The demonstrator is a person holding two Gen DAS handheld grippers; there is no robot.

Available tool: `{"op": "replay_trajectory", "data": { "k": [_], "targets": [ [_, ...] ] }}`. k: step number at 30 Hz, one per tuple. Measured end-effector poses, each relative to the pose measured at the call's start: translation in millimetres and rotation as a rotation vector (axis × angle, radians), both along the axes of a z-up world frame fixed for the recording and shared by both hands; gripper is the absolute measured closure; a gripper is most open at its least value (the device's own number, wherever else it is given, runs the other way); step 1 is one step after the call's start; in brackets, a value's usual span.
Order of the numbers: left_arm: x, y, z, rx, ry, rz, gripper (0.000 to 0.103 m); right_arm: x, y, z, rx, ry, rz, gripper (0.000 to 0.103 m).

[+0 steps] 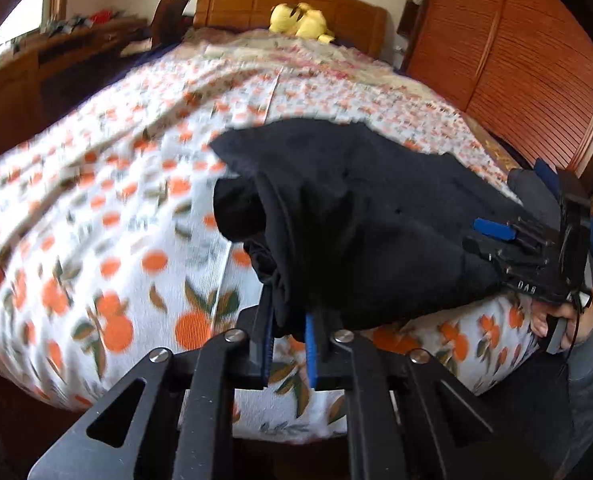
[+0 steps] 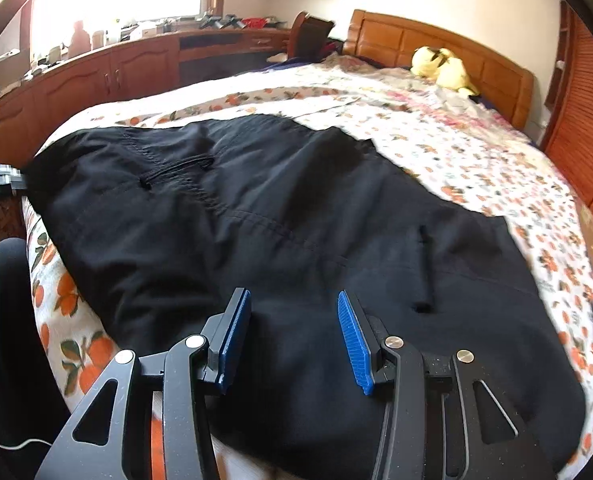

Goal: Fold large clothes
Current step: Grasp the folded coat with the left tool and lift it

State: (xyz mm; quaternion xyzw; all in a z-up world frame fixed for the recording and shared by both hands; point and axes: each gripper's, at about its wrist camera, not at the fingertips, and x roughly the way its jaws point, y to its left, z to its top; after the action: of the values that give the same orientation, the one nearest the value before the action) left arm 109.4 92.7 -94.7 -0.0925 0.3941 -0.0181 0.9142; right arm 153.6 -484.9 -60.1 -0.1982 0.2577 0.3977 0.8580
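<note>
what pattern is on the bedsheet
White bedsheet printed with oranges and green leaves; clearest in the left wrist view.

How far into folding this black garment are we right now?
Early stage. Done: the black garment is spread over the floral bedspread. In hand: the left gripper is shut on a bunched edge of it, lifted off the bed; the right gripper is open above the fabric. Left: no neat fold shows yet, so the folding itself.
</note>
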Motion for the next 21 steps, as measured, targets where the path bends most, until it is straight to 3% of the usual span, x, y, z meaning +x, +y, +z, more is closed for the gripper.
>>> {"op": "replay_trajectory", "data": {
  "k": [6,11,15,21],
  "targets": [
    [22,-36,58,0.049,-0.114,-0.046,0.093,3,-51,9,0.052,-0.022,-0.086,0.056],
    [50,-99,93,0.077,-0.189,-0.15,0.093,11,-92,8,0.065,-0.017,-0.197,0.056],
    [73,-151,100,0.046,-0.192,-0.274,0.093,14,-122,13,0.096,-0.001,-0.279,0.056],
    [108,-221,81,-0.005,-0.134,-0.393,0.093,13,-154,18,0.14,0.004,-0.362,0.056]
  ]
}}
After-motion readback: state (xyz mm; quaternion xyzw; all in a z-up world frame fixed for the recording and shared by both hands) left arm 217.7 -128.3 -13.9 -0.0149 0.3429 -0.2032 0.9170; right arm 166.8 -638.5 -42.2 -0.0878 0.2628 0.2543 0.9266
